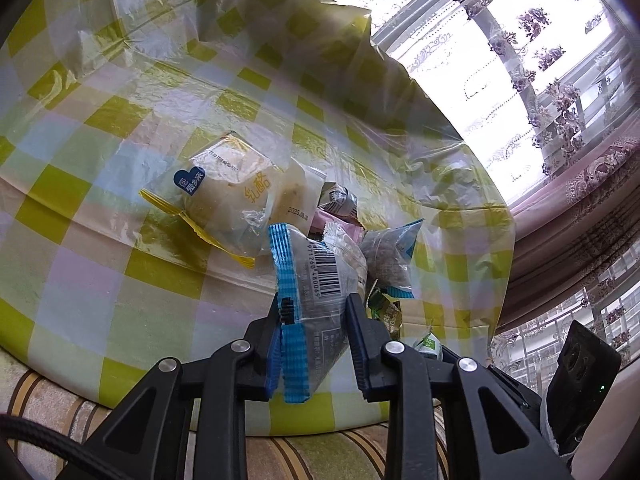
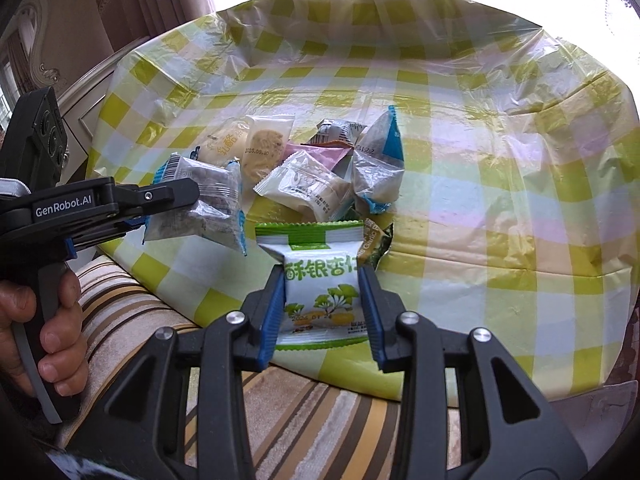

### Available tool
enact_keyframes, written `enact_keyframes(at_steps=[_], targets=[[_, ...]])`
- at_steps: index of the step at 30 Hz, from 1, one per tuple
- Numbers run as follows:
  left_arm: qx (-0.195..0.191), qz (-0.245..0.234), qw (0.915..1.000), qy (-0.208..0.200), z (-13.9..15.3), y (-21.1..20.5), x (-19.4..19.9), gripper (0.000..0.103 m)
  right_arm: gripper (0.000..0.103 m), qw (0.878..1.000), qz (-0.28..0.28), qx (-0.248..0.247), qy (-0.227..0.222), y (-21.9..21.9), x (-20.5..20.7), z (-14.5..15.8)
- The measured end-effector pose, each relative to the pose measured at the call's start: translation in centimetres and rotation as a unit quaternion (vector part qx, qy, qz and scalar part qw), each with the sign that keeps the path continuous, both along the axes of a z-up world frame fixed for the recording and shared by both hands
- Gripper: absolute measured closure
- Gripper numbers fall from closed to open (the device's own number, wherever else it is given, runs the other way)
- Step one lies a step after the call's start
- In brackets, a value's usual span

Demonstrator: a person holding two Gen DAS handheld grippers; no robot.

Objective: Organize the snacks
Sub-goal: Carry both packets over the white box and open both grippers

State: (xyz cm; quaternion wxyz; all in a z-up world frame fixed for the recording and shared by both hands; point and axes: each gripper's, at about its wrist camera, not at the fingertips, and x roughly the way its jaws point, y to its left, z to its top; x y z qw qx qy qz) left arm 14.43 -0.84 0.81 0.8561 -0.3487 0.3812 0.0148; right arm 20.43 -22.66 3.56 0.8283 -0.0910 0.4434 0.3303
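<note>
Both tongs are loaded. The left tongs (image 1: 316,320) are clamped on a clear packet with a blue crimped edge (image 1: 316,280), and the right tongs (image 2: 322,300) pinch a green-and-white packet (image 2: 320,284) by its 2 sides. Each packet hangs clear above the checked plastic sheet (image 2: 480,200), just on the near side of the remaining pile of snacks (image 2: 308,168) lying in the middle of that sheet. The sheet covers a raised surface next to striped upholstery (image 2: 312,412); no sorting container shows in either view, so I cannot tell where the packets belong.

The step in hand looks like carrying 2 picked snacks away. To do it well, keep the squeeze light but steady, since these air-filled wrappers may slip or crush. Lift clear before moving sideways so the hanging corners do not drag the pile or the loose sheet. Keep the 2 tongs apart in transit.
</note>
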Motion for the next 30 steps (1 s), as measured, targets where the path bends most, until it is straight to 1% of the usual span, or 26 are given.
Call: enact_keyframes(at_steps=[3, 7, 14, 21, 30], targets=[[0.002, -0.018, 0.9998, -0.002, 0.6, -1.3, 0.3, 0.073, 0.062, 1.0, -0.021, 0.003, 0.001, -1.1, 0.1, 0.3], [0.011, -0.055, 0.9984, 0.002, 1.1, -3.8, 1.1, 0.073, 0.062, 0.999, -0.051, 0.003, -0.001, -3.1, 0.1, 0.7], [0.037, -0.123, 0.9916, 0.01, 1.8, -8.8, 2.9, 0.073, 0.062, 0.994, -0.107, -0.001, -0.001, -7.7, 0.2, 1.0], [0.051, -0.19, 0.9803, 0.01, 2.5, -14.0, 4.1, 0.073, 0.062, 0.986, -0.168, -0.014, -0.01, -13.5, -0.2, 1.3], [0.058, -0.278, 0.9588, 0.005, 3.5, -20.8, 4.7, 0.073, 0.062, 0.971, -0.237, -0.034, -0.009, -20.6, -1.1, 1.1]])
